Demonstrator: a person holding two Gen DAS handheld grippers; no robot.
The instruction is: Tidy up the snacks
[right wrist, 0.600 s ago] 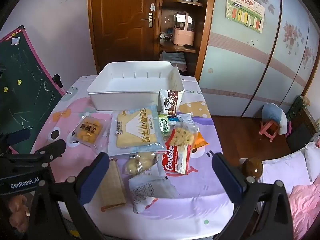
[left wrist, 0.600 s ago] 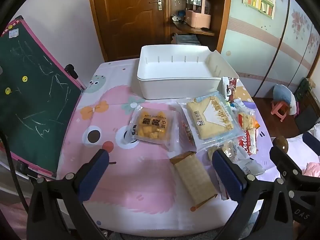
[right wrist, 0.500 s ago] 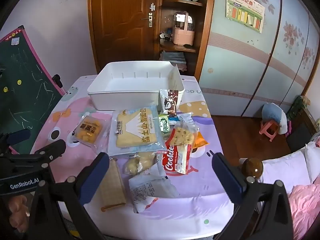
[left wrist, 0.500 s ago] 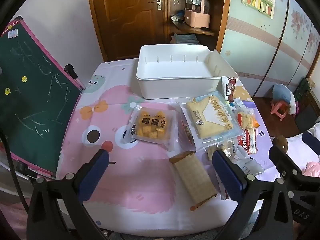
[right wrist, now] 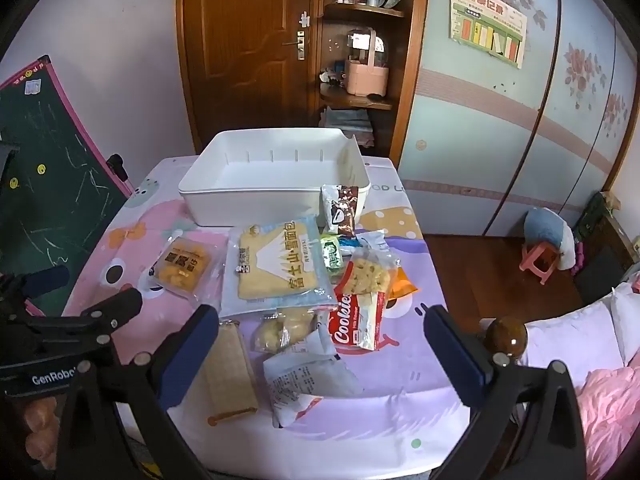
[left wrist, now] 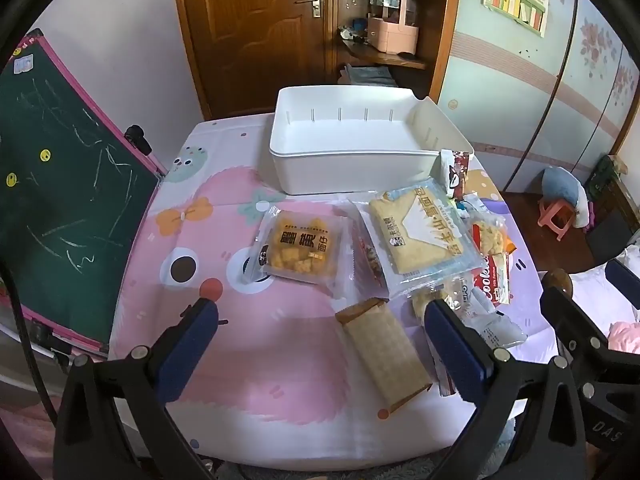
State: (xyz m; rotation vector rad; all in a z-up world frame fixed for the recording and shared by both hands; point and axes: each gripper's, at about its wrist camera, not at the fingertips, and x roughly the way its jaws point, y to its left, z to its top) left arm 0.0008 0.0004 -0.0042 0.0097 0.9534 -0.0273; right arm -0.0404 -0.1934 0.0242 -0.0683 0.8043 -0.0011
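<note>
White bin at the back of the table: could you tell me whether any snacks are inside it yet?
No, the white bin shows only its bare floor.

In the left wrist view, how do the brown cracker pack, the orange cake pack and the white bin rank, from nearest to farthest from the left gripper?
From the left gripper:
1. Brown cracker pack, between the open fingers, toward the right one.
2. Orange cake pack, further on, mid-table.
3. White bin, at the table's far end.

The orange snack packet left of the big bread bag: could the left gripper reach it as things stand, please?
Probably yes. The left gripper is open and holds nothing, and the orange snack packet lies flat ahead of it on the tablecloth, with nothing on top and only bare cloth between them.
</note>
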